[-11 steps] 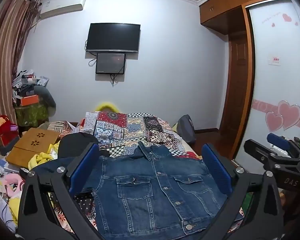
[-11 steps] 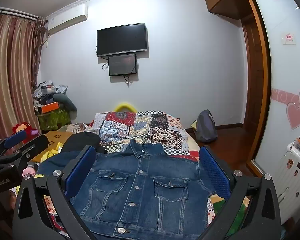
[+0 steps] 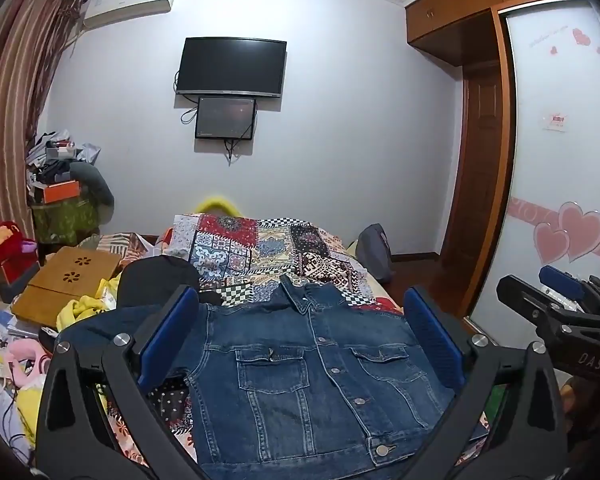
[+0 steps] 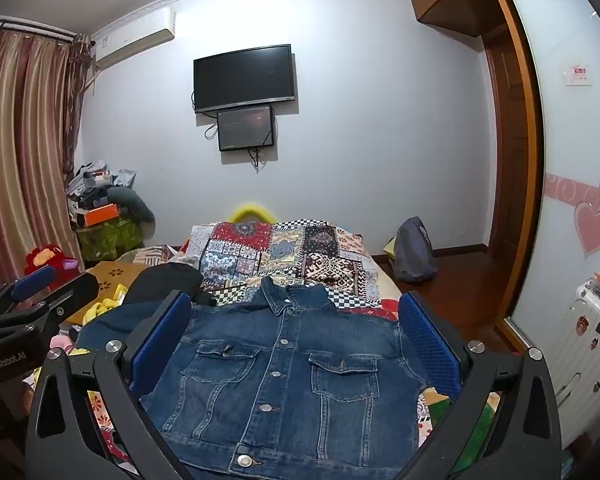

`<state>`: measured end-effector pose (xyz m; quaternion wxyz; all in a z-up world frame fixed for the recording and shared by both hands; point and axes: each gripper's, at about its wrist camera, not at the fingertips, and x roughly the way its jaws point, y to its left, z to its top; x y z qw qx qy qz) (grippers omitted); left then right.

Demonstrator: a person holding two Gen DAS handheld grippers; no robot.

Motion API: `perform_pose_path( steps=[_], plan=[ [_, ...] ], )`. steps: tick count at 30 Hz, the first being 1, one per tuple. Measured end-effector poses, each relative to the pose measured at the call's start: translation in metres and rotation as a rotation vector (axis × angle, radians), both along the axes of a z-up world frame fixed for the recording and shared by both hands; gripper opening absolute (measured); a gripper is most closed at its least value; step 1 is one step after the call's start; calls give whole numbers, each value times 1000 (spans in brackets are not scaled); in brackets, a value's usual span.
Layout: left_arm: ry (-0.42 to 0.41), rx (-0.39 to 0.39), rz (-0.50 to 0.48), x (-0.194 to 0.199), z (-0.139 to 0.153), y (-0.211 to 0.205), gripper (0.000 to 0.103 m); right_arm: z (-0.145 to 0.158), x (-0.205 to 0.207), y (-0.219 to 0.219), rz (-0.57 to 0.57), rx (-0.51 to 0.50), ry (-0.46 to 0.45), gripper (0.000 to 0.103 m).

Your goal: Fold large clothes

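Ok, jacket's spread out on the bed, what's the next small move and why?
Probably lower the left gripper toward the denim jacket sleeve at its left. The jacket lies flat and buttoned; both sets of jaws, the right gripper too, stand open and hold nothing.

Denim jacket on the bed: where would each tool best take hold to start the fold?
The denim jacket lies flat, front up and buttoned, collar away from the cameras. Likely best: the left tool comes in from its own side to pinch the sleeve spread outward there; the right tool takes the opposite shoulder edge. Both tools are open and hold nothing.
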<state>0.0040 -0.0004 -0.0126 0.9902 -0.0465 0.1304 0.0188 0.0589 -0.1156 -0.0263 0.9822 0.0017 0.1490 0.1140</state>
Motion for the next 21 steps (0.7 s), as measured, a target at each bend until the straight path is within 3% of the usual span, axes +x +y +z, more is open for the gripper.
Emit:
perform_pose_path(
  steps=[21],
  plan=[
    [11,13,3,5,-3,9,103,-6,2,2,5,1,11,103]
  ],
)
